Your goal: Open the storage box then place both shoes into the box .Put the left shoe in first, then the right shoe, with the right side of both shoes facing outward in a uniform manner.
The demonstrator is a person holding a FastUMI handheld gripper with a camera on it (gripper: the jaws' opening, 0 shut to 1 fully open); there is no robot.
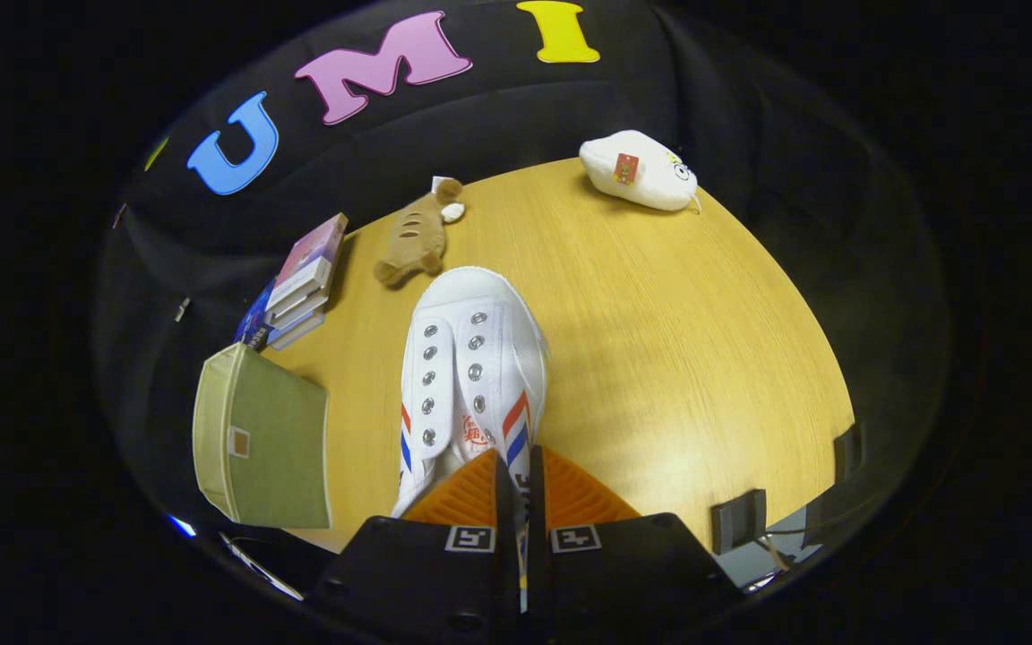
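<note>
White shoe (471, 367) pinched at collar, toe pointing away; green storage box (261, 439) beside.

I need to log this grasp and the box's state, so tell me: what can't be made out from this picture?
- Shoe, gripper view: its heel end is hidden behind the gripper, whose jaws are shut on its side wall.
- Left or right shoe: cannot tell.
- Storage box: seen side-on, beside the shoe; open or closed unclear.
- Plush tag: too small.

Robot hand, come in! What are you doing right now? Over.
Gripper shut on white shoe, toe pointing ahead. Green storage box beside it. Nothing in the way.
</note>
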